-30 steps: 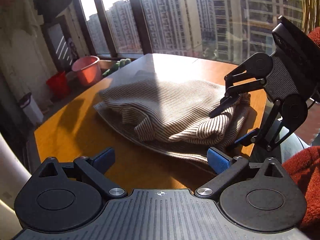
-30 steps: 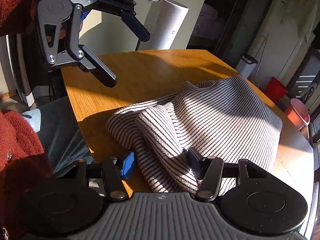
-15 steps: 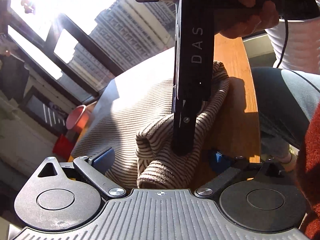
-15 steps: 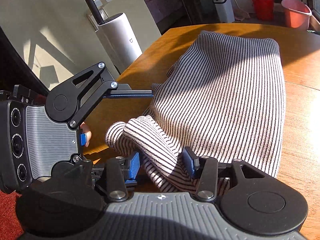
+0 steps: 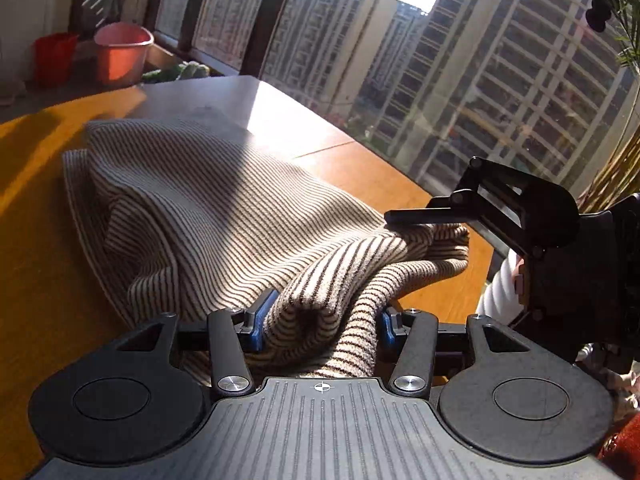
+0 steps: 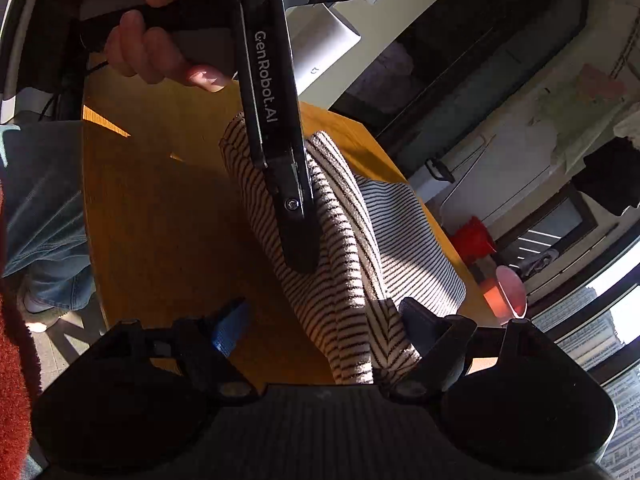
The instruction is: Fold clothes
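Observation:
A striped knit garment (image 5: 208,208) lies bunched on the wooden table (image 5: 36,264). In the left wrist view my left gripper (image 5: 320,320) has its blue pads on either side of a thick fold of the garment's near edge. The right gripper (image 5: 424,216) shows at the right, its fingers at another part of the same edge. In the right wrist view my right gripper (image 6: 320,320) stands wide open with a roll of the garment (image 6: 352,288) between its fingers, touching the right one. The left gripper's body (image 6: 276,152) lies over the cloth.
A pink bucket (image 5: 122,52) and a red bucket (image 5: 54,56) stand on the floor beyond the table's far end. A large window (image 5: 440,60) runs along the right side. A white cylinder appliance (image 6: 320,44) stands behind the table. The person's jeans-clad legs (image 6: 44,200) are at the near edge.
My left gripper has closed in from wide open onto the fold at the garment's near edge. My right gripper has opened wider and swung round. Both grippers have shifted along the edge.

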The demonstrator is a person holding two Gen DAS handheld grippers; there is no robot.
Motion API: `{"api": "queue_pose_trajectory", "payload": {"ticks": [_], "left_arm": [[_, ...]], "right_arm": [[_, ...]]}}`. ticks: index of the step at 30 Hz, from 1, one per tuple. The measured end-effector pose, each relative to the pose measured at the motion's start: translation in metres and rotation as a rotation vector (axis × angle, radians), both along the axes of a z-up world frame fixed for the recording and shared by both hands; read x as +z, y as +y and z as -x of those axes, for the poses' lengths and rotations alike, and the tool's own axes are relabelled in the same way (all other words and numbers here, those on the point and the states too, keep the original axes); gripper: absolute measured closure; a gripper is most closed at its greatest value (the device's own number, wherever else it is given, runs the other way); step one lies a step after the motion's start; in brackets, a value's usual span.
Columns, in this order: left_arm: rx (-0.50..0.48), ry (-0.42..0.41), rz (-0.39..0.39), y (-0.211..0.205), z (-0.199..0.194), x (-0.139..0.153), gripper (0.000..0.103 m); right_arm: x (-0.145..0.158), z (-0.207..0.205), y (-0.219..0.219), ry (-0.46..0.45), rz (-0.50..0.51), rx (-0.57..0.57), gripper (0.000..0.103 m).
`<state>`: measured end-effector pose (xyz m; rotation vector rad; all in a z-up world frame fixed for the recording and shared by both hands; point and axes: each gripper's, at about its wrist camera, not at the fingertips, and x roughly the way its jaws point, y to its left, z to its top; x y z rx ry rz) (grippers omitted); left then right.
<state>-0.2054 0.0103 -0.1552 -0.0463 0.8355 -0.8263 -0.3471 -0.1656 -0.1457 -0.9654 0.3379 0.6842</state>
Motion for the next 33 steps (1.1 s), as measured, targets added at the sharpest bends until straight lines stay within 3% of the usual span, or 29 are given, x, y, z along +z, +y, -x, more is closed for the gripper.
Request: {"api": "queue_pose_trajectory", "payload": {"ticks": [1, 2, 4, 7, 9, 12, 16, 21, 24, 27, 29, 33], "left_arm": [[0.003, -0.001, -0.012, 0.002, 0.001, 0.001, 0.048], [-0.002, -0.011, -0.038, 0.003, 0.005, 0.004, 0.048], [-0.017, -0.036, -0.049, 0.011, 0.015, 0.01, 0.043], [-0.026, -0.067, 0.037, 0.035, 0.027, 0.028, 0.027], [0.011, -0.063, 0.133, 0.051, 0.019, 0.04, 0.025], [0.114, -0.051, 0.204, 0.053, -0.013, 0.047, 0.028], [0.169, 0.065, 0.322, 0.043, -0.063, 0.029, 0.034], [0.179, 0.251, 0.326, 0.029, -0.103, -0.014, 0.034], [0.164, 0.328, 0.308, 0.027, -0.113, -0.032, 0.039], [0.163, 0.363, 0.342, 0.032, -0.116, -0.041, 0.04], [0.167, 0.392, 0.368, 0.035, -0.121, -0.046, 0.042], [0.186, 0.437, 0.402, 0.039, -0.133, -0.056, 0.054]], "right_arm": [[-0.002, -0.005, 0.003, 0.008, 0.005, -0.005, 0.053], [-0.003, -0.009, 0.005, 0.016, 0.009, -0.01, 0.06], [0.002, -0.016, 0.006, 0.093, -0.009, -0.008, 0.067], [0.006, -0.012, 0.003, 0.122, 0.024, 0.017, 0.074], [0.01, -0.008, 0.001, 0.149, 0.041, 0.023, 0.075], [0.028, 0.0, -0.001, 0.22, 0.055, 0.038, 0.075], [0.064, 0.017, -0.01, 0.307, 0.047, 0.062, 0.076], [0.116, 0.028, -0.017, 0.372, 0.052, 0.086, 0.076], [0.152, 0.003, -0.016, 0.375, -0.024, 0.066, 0.076], [0.167, -0.047, -0.01, 0.358, -0.099, 0.043, 0.076], [0.157, -0.083, -0.014, 0.379, -0.135, 0.014, 0.075], [0.118, -0.143, -0.016, 0.558, -0.222, -0.029, 0.074]]}}
